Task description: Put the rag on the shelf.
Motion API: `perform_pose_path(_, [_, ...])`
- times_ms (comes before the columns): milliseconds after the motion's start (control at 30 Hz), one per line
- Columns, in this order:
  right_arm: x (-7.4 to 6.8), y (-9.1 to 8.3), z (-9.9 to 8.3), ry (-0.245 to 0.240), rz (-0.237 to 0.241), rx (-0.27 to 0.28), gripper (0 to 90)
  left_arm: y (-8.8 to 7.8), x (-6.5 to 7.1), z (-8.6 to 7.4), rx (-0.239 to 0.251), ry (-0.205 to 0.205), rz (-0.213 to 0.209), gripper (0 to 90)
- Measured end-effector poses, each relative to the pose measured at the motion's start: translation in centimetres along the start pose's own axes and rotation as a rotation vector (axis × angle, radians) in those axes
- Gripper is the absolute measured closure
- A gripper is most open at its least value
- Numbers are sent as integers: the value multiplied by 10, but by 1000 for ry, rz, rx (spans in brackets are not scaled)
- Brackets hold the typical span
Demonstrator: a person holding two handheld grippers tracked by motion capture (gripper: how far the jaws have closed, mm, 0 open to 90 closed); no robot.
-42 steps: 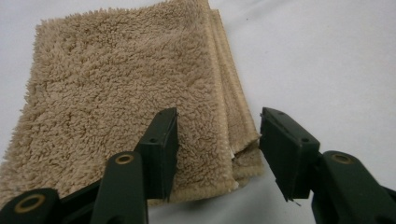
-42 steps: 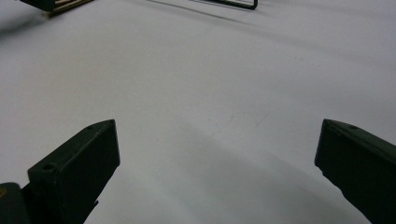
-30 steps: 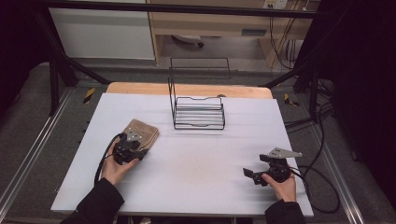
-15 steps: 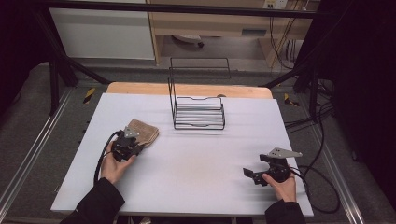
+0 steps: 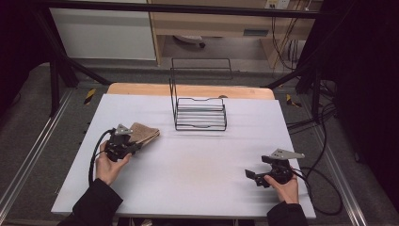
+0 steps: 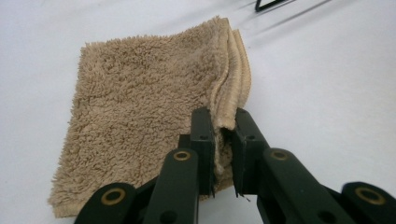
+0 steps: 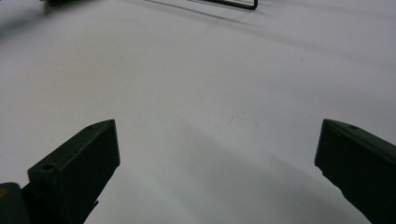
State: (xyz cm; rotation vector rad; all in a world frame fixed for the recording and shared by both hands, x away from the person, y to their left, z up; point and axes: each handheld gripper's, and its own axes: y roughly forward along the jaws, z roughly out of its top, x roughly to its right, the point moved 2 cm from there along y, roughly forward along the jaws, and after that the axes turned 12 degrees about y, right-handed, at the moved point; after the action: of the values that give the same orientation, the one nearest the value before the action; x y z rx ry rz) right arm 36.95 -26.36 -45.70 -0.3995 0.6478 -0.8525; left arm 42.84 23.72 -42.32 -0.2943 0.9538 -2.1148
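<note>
Left gripper (image 6: 218, 140): fingers (image 6: 201, 140) have just been closing, now clamped on the folded towel's (image 6: 140, 107) edge, near the tabletop's (image 5: 197, 160) left edge.
Right gripper (image 7: 217, 163): fingers spread wide, nothing held.
Counted: one towel, one wire rack (image 5: 200, 110).

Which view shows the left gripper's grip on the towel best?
Left gripper view: the left gripper is shut on the folded towel at its edge, seen close up. In the high view towel and gripper are small, the pinch unclear.

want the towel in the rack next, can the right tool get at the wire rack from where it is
Probably yes. The right tool sits open and empty near the table's front right, with bare surface between it and the wire rack. The towel, clamped in the left tool, lies off to the left.
</note>
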Motion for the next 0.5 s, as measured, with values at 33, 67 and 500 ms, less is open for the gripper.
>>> perform_pose_path(33, [0, 0, 0, 0, 0, 0, 5, 0, 0, 0, 0, 0, 0, 804])
perform_pose_path(67, [0, 0, 0, -1, 0, 0, 5, -3, 4, 1, 5, -4, -16, 804])
perform_pose_path(500, [-1, 0, 0, 3, 4, -4, 5, -3, 51, 10, 0, 32, -112, 803])
